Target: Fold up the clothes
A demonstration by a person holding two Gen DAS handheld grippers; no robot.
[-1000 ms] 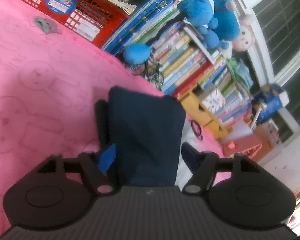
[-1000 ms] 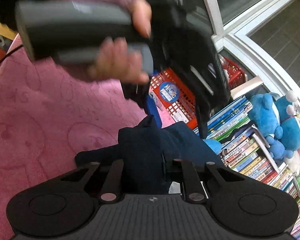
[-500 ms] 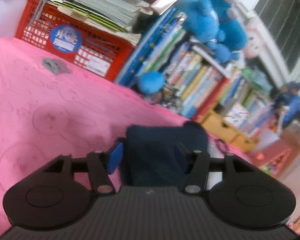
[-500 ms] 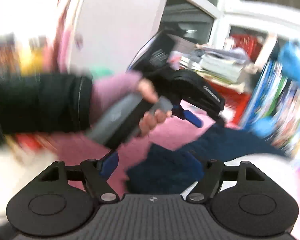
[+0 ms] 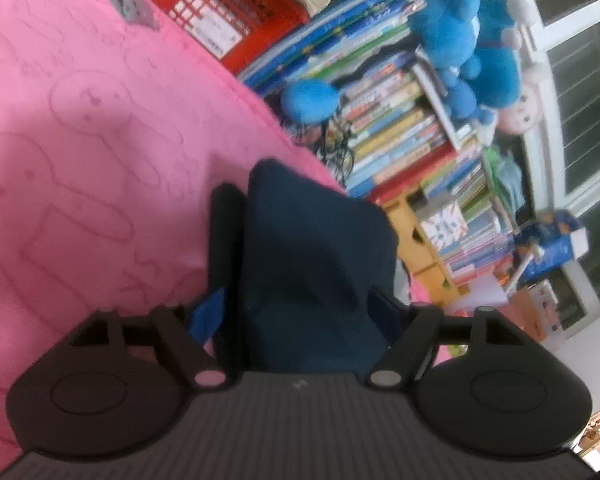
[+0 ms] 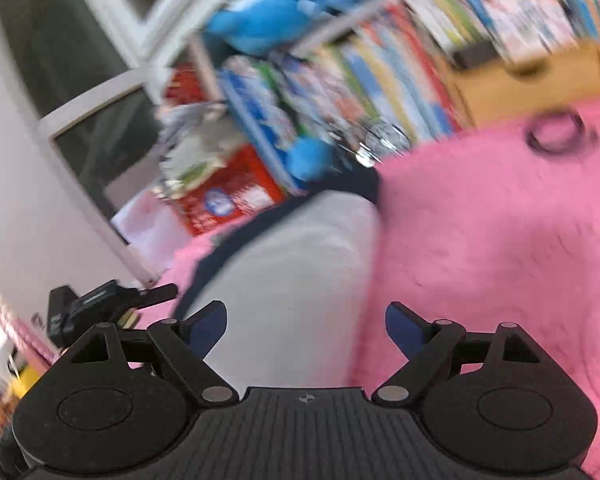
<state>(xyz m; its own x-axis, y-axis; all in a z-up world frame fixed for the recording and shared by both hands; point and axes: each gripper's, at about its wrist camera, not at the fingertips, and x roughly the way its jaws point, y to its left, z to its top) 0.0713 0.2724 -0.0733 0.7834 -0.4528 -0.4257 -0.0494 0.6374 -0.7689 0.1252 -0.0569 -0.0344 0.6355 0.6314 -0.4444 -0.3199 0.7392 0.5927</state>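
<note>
Pink blanket (image 5: 80, 152) covered the bed. Your left gripper (image 5: 300, 312) was opening around the navy garment (image 5: 316, 248) near the blanket's edge; your right gripper (image 6: 306, 328) was opening, nothing gripped.

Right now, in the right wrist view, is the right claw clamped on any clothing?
No: the right claw is opening, its blue pads apart over the white garment, pinching nothing.

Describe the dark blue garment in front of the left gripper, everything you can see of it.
The dark blue garment looks like soft, thick cloth, folded into a compact bundle with a rounded top edge. It rises between the fingers of the left gripper, whose jaws are opening. It sits at the edge of the pink blanket. A black flat part runs along its left side.
</note>
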